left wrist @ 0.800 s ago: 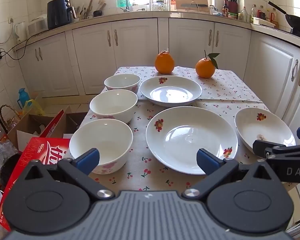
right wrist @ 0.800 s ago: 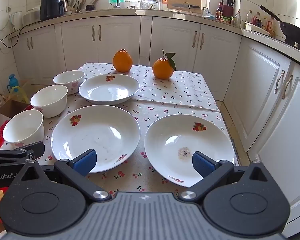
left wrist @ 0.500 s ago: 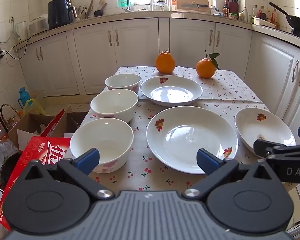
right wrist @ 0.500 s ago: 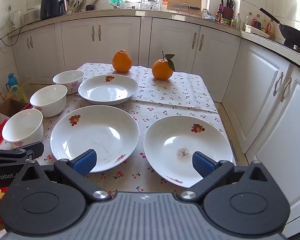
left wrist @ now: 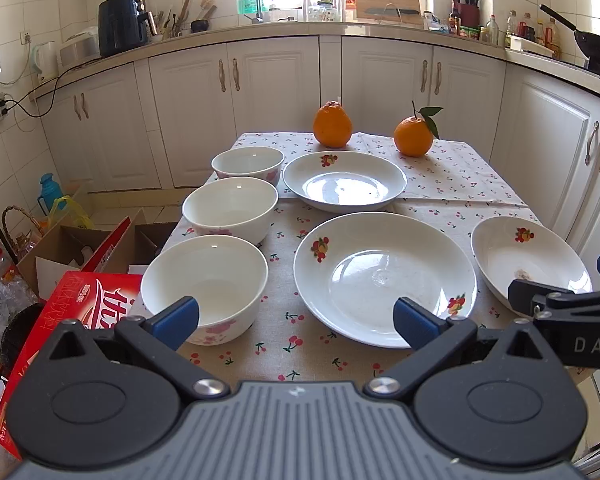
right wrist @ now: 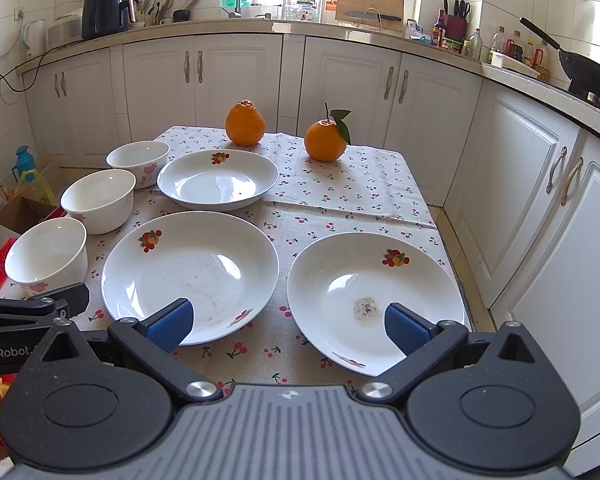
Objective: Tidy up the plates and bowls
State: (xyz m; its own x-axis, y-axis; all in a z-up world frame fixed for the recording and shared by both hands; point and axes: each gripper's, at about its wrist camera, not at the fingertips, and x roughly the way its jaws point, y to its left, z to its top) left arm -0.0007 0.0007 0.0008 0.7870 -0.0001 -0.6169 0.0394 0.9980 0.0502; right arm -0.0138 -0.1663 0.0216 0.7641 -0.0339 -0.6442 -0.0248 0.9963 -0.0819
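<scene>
Left wrist view: three white bowls in a column down the table's left edge, all empty: near bowl [left wrist: 204, 280], middle bowl [left wrist: 230, 210], far bowl [left wrist: 247, 162]. The near and middle bowls show pink flower prints low on their outer walls. To their right, three white shallow plates with fruit decals: far plate [left wrist: 344, 180], centre plate [left wrist: 384, 276], right plate [left wrist: 530, 256]. The far and centre plates hold nothing. The right plate has a small greyish smudge in its well, clearer from the right wrist view [right wrist: 366, 308]; can't tell what it is. All pieces sit apart, nothing stacked.

Left gripper [left wrist: 296, 316] has its jaws spread wide with nothing between the blue pads, hovering over the near table edge between the near bowl and the centre plate. Right gripper [right wrist: 286, 324] is likewise spread wide and empty, over the gap between the centre plate [right wrist: 190, 276] and the right plate.

Two oranges stand at the far end of the cherry-print tablecloth [left wrist: 452, 176]: bumpy-top orange [left wrist: 332, 124] and leafed orange [left wrist: 414, 136].

Occlusions: in the left view the right gripper's black finger [left wrist: 540, 300] covers the right plate's near rim. The right plate's near edge is hidden behind the right gripper's own body. Red box [left wrist: 68, 320] left of the table is partly cut off by the gripper body, its text only partly legible. Open cardboard box [left wrist: 72, 244] behind it, contents unclear.
</scene>
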